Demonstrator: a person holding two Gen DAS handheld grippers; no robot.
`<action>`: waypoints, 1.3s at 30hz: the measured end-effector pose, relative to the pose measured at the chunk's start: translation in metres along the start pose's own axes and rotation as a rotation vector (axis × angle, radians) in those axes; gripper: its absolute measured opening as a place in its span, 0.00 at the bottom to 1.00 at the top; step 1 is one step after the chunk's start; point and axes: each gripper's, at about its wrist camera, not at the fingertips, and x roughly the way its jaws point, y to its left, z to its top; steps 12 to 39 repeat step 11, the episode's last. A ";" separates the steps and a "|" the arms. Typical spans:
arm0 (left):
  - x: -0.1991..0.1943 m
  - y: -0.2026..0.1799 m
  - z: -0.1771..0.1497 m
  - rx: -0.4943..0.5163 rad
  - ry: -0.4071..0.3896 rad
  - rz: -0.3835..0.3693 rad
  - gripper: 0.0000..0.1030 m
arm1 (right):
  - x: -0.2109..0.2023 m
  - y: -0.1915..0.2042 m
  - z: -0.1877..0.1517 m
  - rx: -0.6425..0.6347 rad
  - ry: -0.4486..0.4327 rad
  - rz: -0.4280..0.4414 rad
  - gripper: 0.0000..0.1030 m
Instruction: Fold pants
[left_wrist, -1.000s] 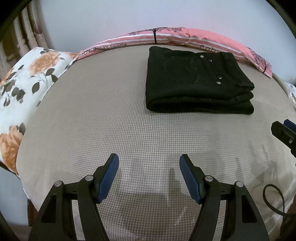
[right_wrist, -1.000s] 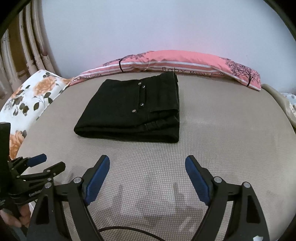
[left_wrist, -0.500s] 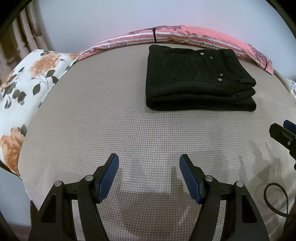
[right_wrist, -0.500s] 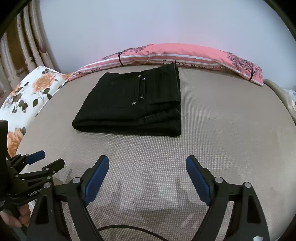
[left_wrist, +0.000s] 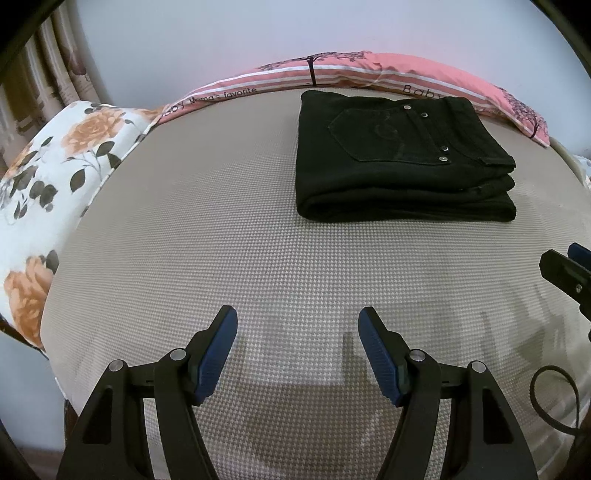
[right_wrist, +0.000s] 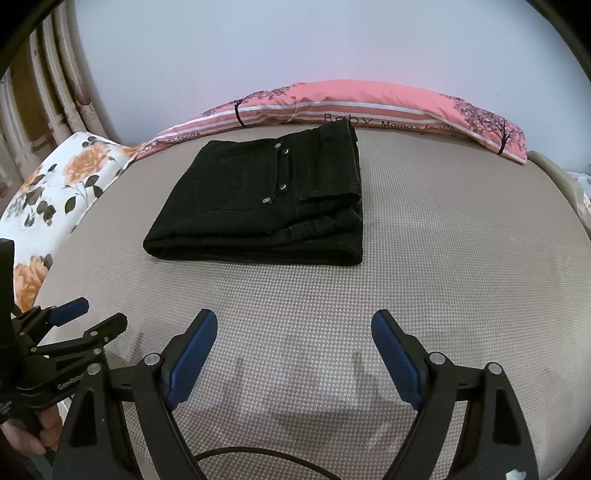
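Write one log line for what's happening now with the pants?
pants: folded, on bed | left gripper: open, empty | right gripper: open, empty

The black pants (left_wrist: 402, 158) lie folded into a flat, stacked rectangle in the upper right of the left wrist view and the upper middle of the right wrist view (right_wrist: 266, 203). A back pocket and several small silver studs face up. The rounded fold is on the left side and the layered edges on the right.

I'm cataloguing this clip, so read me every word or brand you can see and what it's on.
"Baby Mama's favorite": printed on the pink striped pillow behind the folded black pants.
"GenRobo", the end cut off by the right gripper: on the left gripper.
A smaller mark below it: only partly in view, unreadable.
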 end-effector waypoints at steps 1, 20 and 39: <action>0.000 0.000 0.000 0.002 0.000 -0.001 0.66 | 0.000 0.000 0.000 0.002 0.000 0.001 0.81; 0.001 0.002 -0.001 -0.007 0.008 -0.008 0.66 | 0.000 0.001 -0.002 0.007 0.006 0.003 0.81; 0.001 0.002 -0.001 -0.007 0.008 -0.008 0.66 | 0.000 0.001 -0.002 0.007 0.006 0.003 0.81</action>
